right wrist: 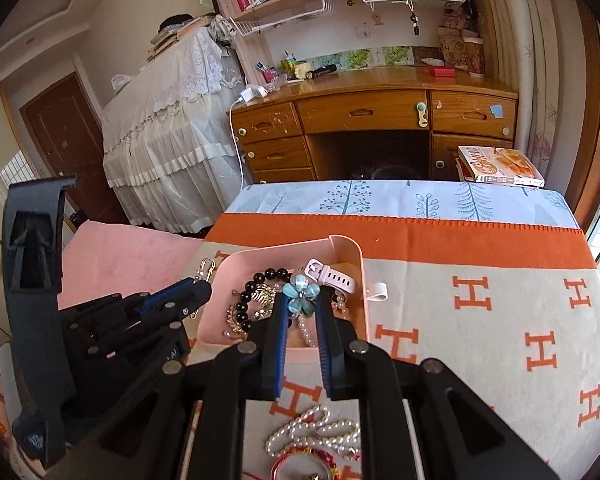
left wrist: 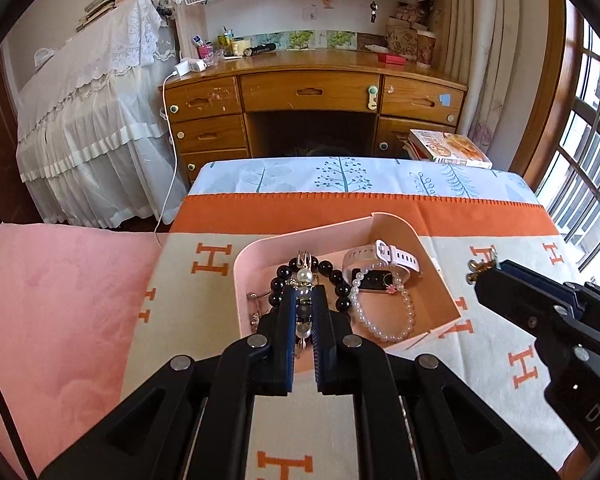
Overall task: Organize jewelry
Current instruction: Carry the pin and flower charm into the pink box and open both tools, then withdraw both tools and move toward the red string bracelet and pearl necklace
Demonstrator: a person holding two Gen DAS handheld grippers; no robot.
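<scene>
left gripper fingers pinch a beaded chain, right gripper fingers clamp a blue flower piece, both above the pink tray (its near rim just below; open blanket to the right)

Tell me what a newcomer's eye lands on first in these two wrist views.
First, the pink tray of jewelry on the orange-and-cream H-patterned blanket, holding a black bead bracelet and a pink watch. Then the left gripper shut on a pearl charm strand and the right gripper shut on a blue flower piece, both over the tray.

H-patterned blanket bears pink tray, pearl strands
</scene>
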